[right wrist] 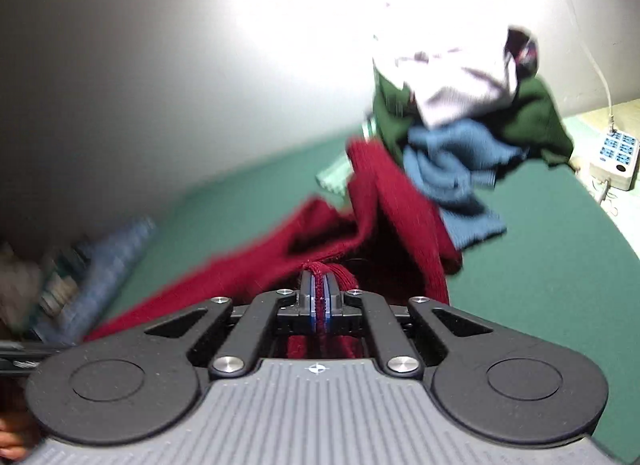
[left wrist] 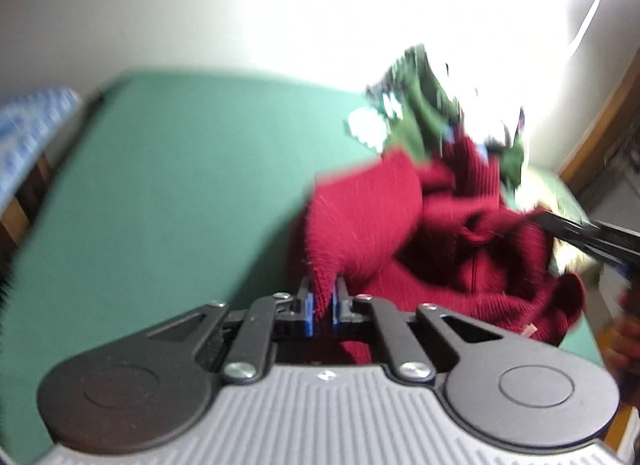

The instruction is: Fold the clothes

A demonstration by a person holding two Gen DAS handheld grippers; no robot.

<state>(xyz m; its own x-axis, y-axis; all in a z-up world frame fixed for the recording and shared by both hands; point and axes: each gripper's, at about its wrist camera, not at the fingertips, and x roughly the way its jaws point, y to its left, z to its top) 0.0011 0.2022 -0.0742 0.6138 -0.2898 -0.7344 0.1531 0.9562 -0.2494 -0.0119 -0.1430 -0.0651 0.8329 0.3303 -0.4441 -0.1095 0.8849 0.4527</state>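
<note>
the left hand-held gripper [left wrist: 322, 297] pinched a corner of the red sweater [left wrist: 432, 233], and the right hand-held gripper [right wrist: 319, 293] was clenched on its ribbed edge. the sweater lay bunched on the green tabletop [left wrist: 180, 185], before a pile of clothes [right wrist: 464, 121].

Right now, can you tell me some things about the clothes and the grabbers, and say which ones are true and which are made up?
1. Both grabbers are pinching the red sweater. True: the left gripper and the right gripper are each shut on its knit.
2. The table cover is orange. False: it is green.
3. A blue garment lies in the pile behind the red sweater. True.
4. The red sweater is already folded flat. False: it is bunched up and partly lifted.
5. A white power strip sits at the table's far right. True.
</note>
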